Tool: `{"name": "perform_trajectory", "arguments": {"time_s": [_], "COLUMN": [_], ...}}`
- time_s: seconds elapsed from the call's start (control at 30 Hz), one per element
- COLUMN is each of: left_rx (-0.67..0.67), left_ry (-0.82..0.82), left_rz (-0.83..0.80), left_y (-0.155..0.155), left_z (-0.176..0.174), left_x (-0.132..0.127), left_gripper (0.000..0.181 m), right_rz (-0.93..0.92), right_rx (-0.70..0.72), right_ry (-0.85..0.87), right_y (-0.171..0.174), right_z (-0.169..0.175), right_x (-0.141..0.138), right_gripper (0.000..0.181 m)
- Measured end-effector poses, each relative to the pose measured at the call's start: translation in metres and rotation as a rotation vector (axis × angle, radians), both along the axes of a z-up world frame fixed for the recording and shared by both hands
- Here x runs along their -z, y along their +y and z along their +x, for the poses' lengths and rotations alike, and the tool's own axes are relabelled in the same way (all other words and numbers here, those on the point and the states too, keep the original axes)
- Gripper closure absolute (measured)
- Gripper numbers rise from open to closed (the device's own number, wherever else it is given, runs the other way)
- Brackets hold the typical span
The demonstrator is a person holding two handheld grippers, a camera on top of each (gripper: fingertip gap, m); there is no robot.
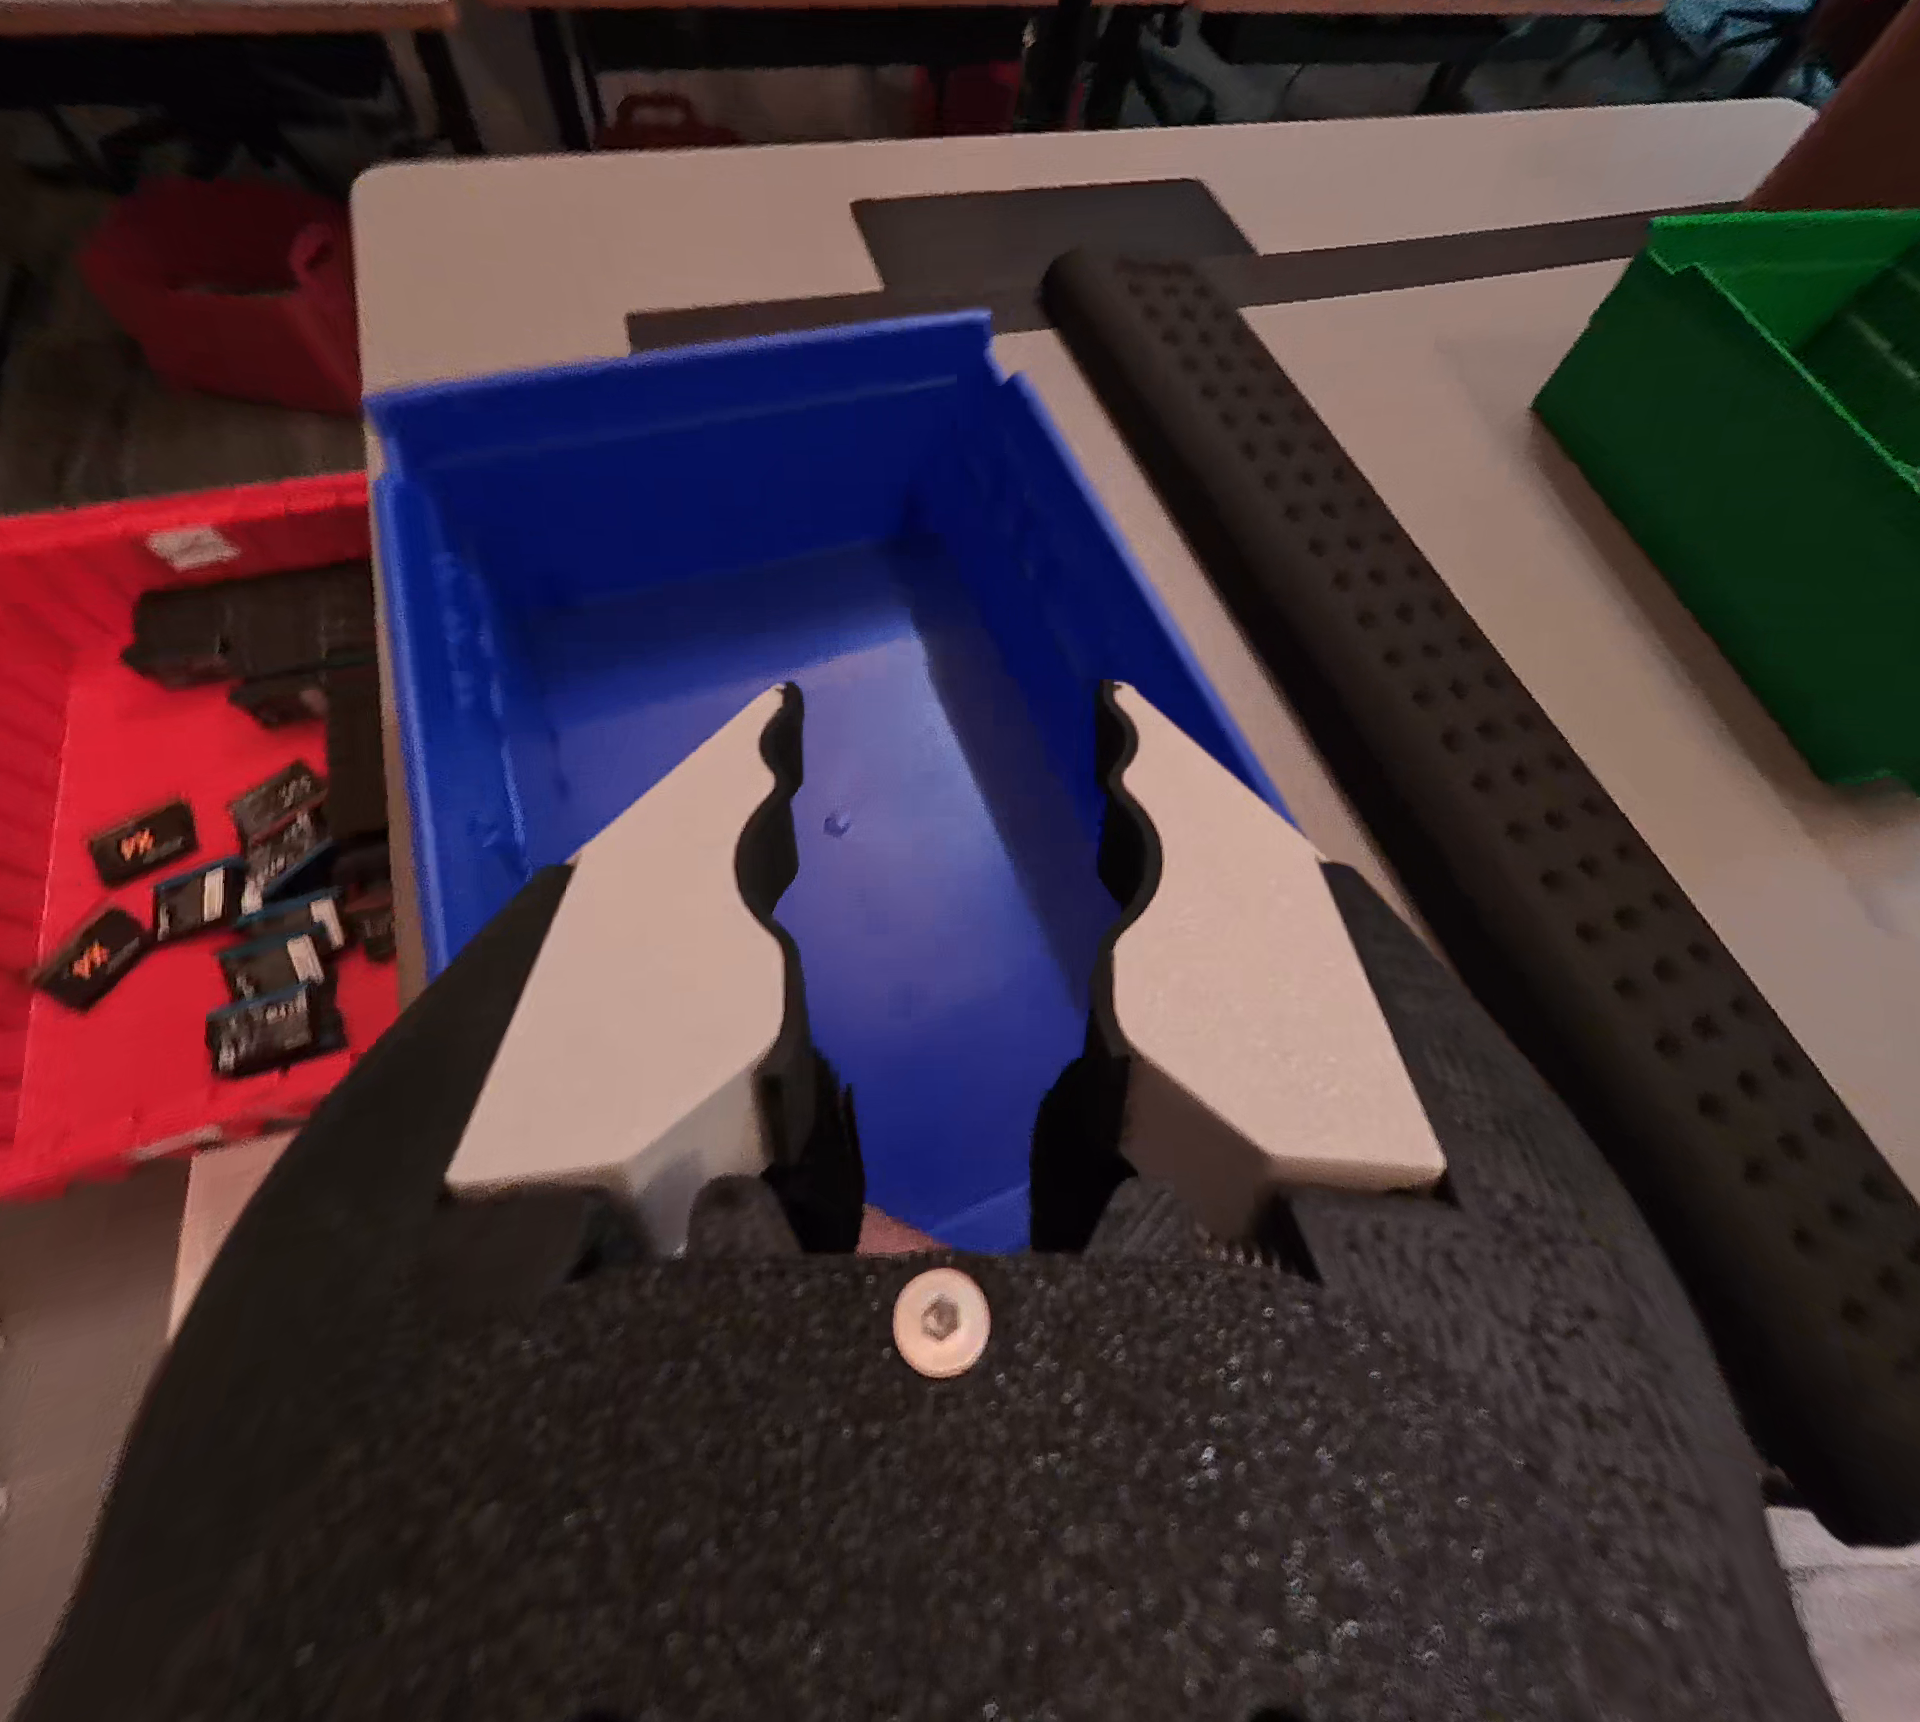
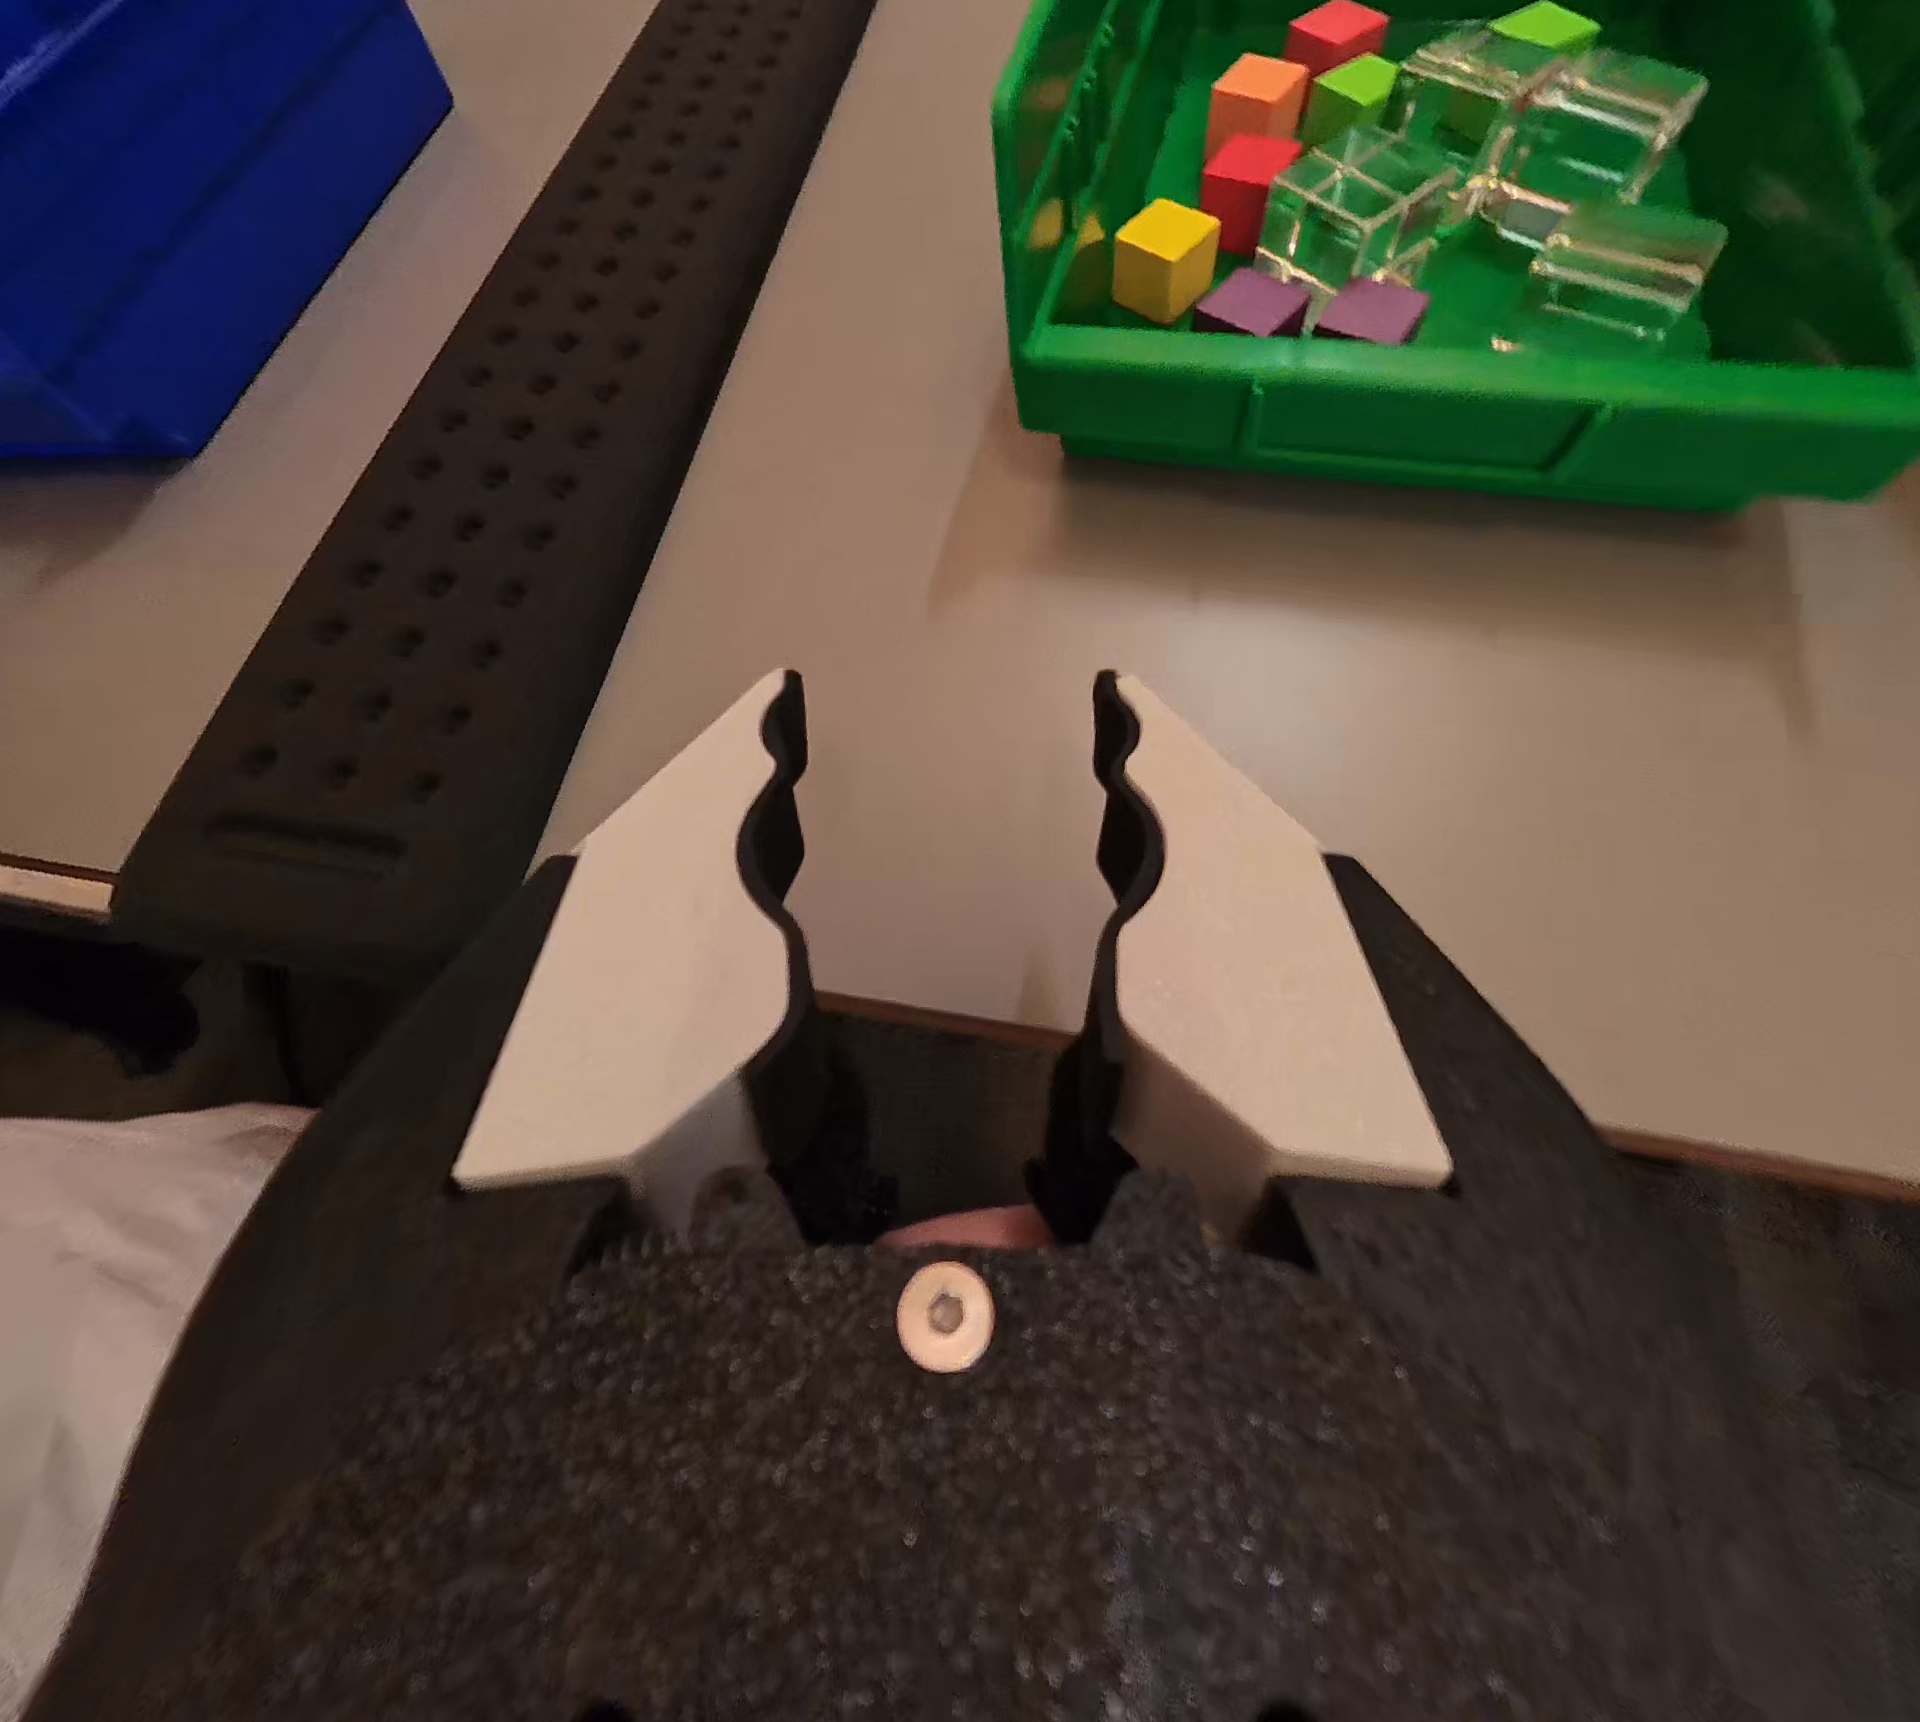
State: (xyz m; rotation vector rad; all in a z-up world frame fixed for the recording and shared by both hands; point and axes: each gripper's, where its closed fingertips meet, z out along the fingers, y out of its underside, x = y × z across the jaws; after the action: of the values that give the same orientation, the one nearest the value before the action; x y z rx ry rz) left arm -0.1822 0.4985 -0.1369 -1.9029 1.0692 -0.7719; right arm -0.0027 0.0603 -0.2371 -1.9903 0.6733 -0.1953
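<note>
Your grey table (image 2: pixel 935 529) carries everything here, and the long black perforated strip (image 2: pixel 582 342) running down its middle is your marker. Left of that strip stands the blue bin (image 1: pixel 675 467), and your left tongs (image 1: pixel 948 696) hang over its open mouth, spread wide with nothing between them, only the blue floor showing through the gap. Farther left of the strip, past the blue bin and off the table edge, a red crate (image 1: pixel 62 737) holds a scatter of small black packets (image 1: pixel 260 924). Right of the strip sits the green bin (image 2: pixel 1403 425), and in it you have coloured cubes (image 2: pixel 1164 259), red, orange, yellow, green and purple, beside several clear cubes (image 2: pixel 1351 218). Your right tongs (image 2: pixel 948 685) hover above bare table right of the strip, short of the green bin, spread wide and holding nothing.
</note>
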Motion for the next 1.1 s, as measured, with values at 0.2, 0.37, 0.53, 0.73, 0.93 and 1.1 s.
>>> {"name": "perform_trajectory", "arguments": {"time_s": [0.2,0.37,0.53,0.73,0.93,1.1], "left_rx": [0.096,0.171,0.225,0.271,0.319,0.375], "left_ry": [0.009,-0.020,0.010,0.044,0.047,0.034], "left_rz": [0.070,0.024,0.058,0.069,0.032,-0.021], "left_y": [-0.016,-0.035,-0.051,-0.069,-0.085,-0.117], "left_z": [0.036,0.053,0.058,0.054,0.052,0.053], "left_x": [-0.011,-0.011,-0.006,0.004,0.009,0.011], "left_gripper": [0.124,0.123,0.123,0.124,0.124,0.124], "right_rz": [0.015,0.004,0.001,-0.032,-0.039,-0.057], "right_rx": [0.084,0.121,0.114,0.077,0.040,0.027], "right_ry": [0.057,0.062,0.054,0.037,0.024,-0.033], "right_y": [-0.027,-0.043,-0.044,-0.034,-0.022,-0.018], "right_z": [-0.005,-0.006,-0.012,-0.025,-0.036,-0.020], "right_x": [0.006,0.005,0.001,0.001,0.001,-0.002], "right_gripper": [0.127,0.127,0.127,0.127,0.127,0.127]}}
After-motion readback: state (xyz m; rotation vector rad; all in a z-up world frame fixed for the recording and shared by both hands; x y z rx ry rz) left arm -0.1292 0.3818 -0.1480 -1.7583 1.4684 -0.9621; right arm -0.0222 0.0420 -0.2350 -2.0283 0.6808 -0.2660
